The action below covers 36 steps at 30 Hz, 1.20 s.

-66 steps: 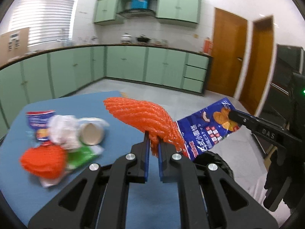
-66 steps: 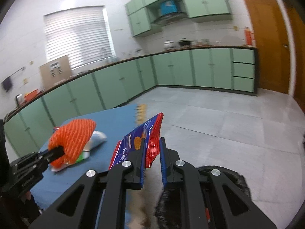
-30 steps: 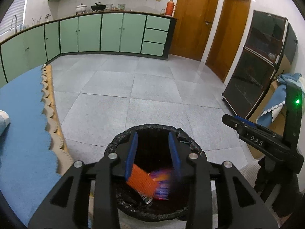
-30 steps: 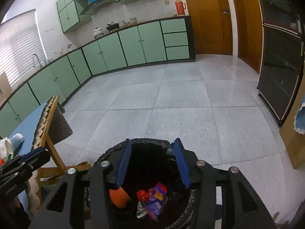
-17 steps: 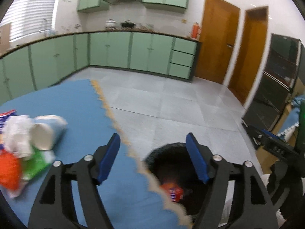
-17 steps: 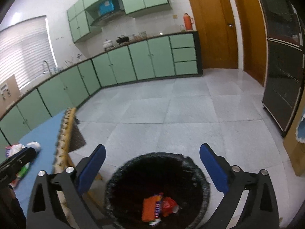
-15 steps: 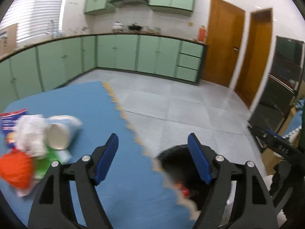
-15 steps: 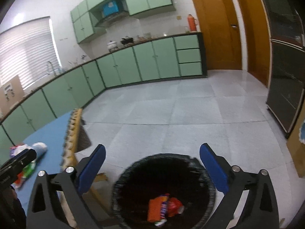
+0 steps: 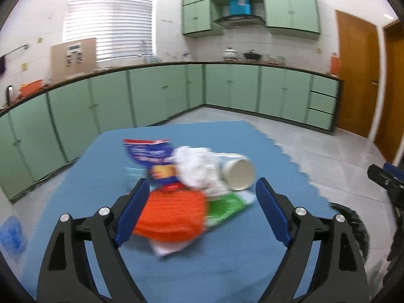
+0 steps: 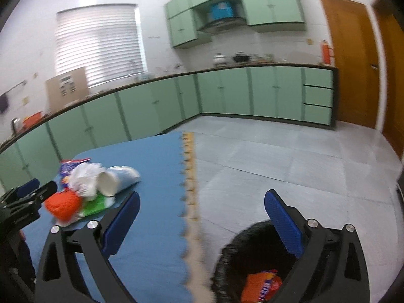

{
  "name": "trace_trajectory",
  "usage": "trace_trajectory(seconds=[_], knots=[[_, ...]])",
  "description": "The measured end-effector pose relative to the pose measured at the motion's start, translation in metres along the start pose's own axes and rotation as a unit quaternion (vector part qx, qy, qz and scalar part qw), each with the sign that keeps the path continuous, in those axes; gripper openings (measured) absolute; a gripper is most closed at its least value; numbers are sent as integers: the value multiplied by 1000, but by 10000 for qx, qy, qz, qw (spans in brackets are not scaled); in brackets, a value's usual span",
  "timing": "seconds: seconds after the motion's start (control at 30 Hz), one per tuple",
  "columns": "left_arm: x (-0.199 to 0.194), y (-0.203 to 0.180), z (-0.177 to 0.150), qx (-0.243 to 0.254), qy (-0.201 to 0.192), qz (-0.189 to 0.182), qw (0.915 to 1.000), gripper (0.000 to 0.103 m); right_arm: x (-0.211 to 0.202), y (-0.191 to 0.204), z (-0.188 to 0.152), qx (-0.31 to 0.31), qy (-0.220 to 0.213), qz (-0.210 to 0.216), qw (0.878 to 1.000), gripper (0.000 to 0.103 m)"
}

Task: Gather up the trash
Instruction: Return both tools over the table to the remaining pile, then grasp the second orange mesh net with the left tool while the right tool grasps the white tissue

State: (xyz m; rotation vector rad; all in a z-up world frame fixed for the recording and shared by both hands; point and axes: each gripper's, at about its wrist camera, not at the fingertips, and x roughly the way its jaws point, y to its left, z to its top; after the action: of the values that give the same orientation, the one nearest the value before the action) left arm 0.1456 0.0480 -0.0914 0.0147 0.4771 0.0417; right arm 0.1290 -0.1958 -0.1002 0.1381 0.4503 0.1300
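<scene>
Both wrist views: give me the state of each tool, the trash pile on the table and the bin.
left tool: open, empty, jaws just opened further
right tool: open, empty
paper cup: on its side, in the pile
orange foam net: lying on the table
crumpled tissue: on the pile
trash bin: black-lined, holding wrappers

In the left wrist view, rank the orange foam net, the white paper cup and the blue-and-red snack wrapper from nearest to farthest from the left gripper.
1. Orange foam net: right between the open jaws, left of centre.
2. White paper cup: lying on its side, further back on the right.
3. Blue-and-red snack wrapper: at the far left of the pile.
</scene>
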Motion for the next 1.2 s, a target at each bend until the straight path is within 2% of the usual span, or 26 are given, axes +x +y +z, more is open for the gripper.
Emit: trace_trajectory(seconds=[0.13, 0.27, 0.53, 0.6, 0.63, 0.7, 0.73, 0.77, 0.8, 0.83, 0.97, 1.2], knots=[[7, 21, -9, -75, 135, 187, 9997, 84, 13, 31, 2, -195, 7, 236, 9995, 97], [18, 27, -15, -77, 277, 182, 9994, 84, 24, 51, 0, -281, 52, 340, 9990, 97], [37, 18, -23, 61, 452, 176, 9988, 84, 40, 59, -5, -248, 176, 373, 9988, 97], [42, 17, -24, 39, 508, 164, 9986, 78, 42, 57, -5, -206, 203, 357, 9989, 97], [44, 17, -25, 35, 536, 151, 9984, 71, 44, 55, -6, -174, 227, 352, 9990, 97], [48, 17, -27, 18, 618, 92, 9980, 55, 47, 51, -6, -109, 256, 353, 9990, 97], [49, 18, -28, -2, 656, 66, 9978, 42, 47, 50, -6, -86, 268, 357, 9990, 97], [51, 19, -28, -48, 702, 2, 9975, 34, 48, 49, -6, -79, 275, 358, 9989, 97], [52, 21, -29, -100, 721, -52, 9973, 30, 49, 49, -5, -81, 280, 360, 9989, 97], [51, 21, -30, -118, 711, -81, 9974, 20, 49, 49, -5, -90, 284, 366, 9989, 97], [43, 24, -28, -215, 591, -137, 9979, 13, 52, 54, -3, -131, 313, 462, 9984, 97], [12, 43, -18, -519, 243, -144, 9983, 10, 58, 81, 3, -364, 269, 782, 9959, 96]])
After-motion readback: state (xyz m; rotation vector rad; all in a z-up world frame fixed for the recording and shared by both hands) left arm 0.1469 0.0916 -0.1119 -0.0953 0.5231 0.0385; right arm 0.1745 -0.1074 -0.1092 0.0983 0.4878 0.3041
